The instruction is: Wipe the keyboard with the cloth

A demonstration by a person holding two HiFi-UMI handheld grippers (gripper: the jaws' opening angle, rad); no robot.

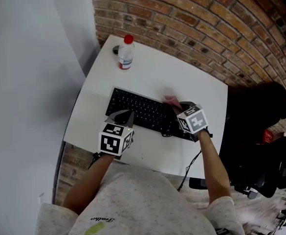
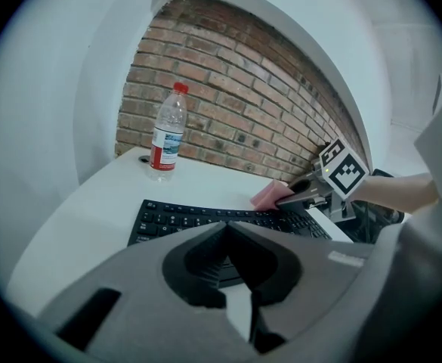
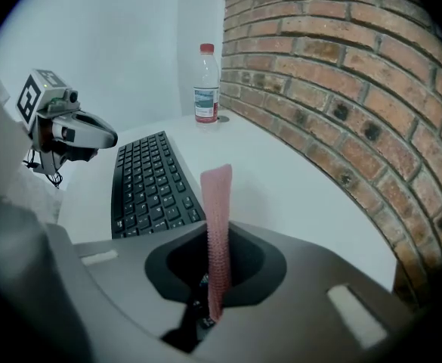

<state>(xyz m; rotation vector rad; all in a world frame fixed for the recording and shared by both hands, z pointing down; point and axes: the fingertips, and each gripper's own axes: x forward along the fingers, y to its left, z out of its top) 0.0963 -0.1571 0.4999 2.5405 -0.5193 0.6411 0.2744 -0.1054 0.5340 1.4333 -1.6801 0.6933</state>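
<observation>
A black keyboard (image 1: pixel 145 112) lies across the white table (image 1: pixel 182 80). My right gripper (image 1: pixel 176 105) is shut on a pink cloth (image 1: pixel 171 101) over the keyboard's right part. In the right gripper view the cloth (image 3: pixel 217 195) stands up as a thin strip between the jaws (image 3: pixel 214 237), with the keyboard (image 3: pixel 146 184) to the left. My left gripper (image 1: pixel 125 115) sits at the keyboard's front left edge, shut with nothing in it (image 2: pixel 226 227). The left gripper view shows the keyboard (image 2: pixel 179 219), the cloth (image 2: pixel 267 195) and the right gripper (image 2: pixel 300 193) holding it.
A water bottle (image 1: pixel 126 53) with a red cap stands at the table's far left corner beside a round cable hole (image 1: pixel 115 49). A brick wall (image 1: pixel 206 23) runs behind the table. A black chair (image 1: pixel 260 131) stands to the right. A cable (image 1: pixel 191 164) hangs off the front edge.
</observation>
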